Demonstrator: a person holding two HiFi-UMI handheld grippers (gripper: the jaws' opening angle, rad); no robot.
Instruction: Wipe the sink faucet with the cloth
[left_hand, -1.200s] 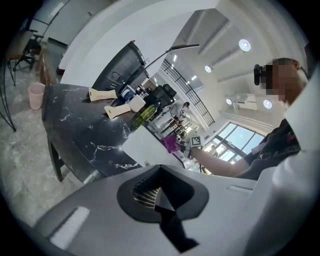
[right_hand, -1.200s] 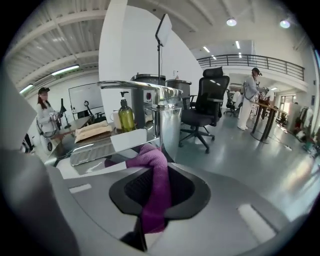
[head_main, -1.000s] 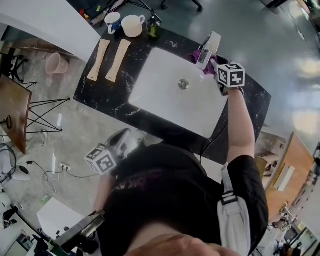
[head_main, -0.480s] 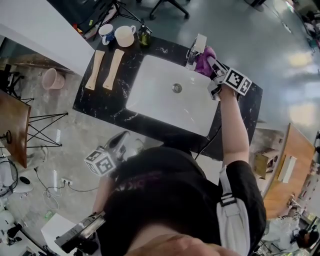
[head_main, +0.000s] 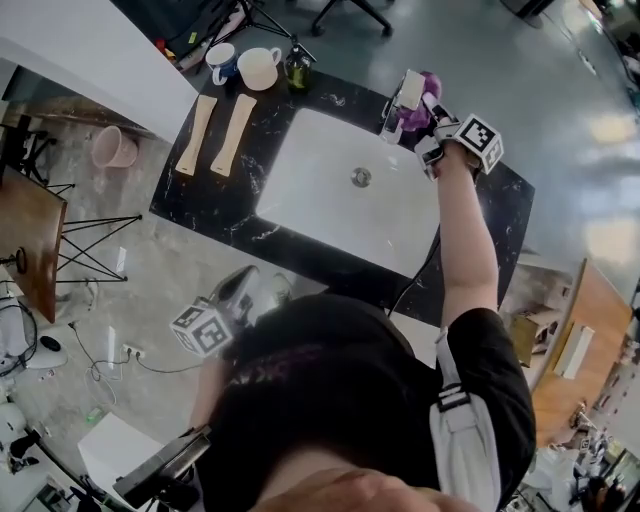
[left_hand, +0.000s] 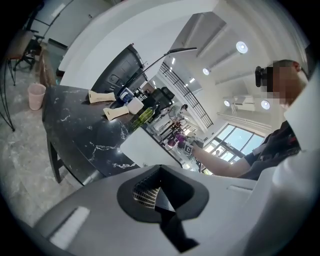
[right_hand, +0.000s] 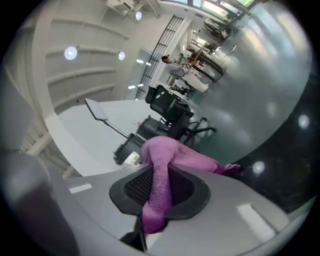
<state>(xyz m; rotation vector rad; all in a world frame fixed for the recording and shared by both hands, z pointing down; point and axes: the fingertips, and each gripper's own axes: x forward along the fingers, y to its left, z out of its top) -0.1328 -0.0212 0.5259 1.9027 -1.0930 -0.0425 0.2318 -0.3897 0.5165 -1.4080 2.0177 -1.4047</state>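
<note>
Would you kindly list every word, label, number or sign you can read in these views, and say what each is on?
No words or numbers are readable.
Right marker cube and left marker cube: black-and-white square patterns only, no letters.
Green bottle: any label is too small to read.

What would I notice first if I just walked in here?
The fuzzy purple cloth jumps out: the right hand-held gripper is shut on it, right beside the shiny metal faucet at the far edge of the white rectangular sink. That bright sink sits in a black marble counter, with two pale wooden boards lying at its left.
</note>
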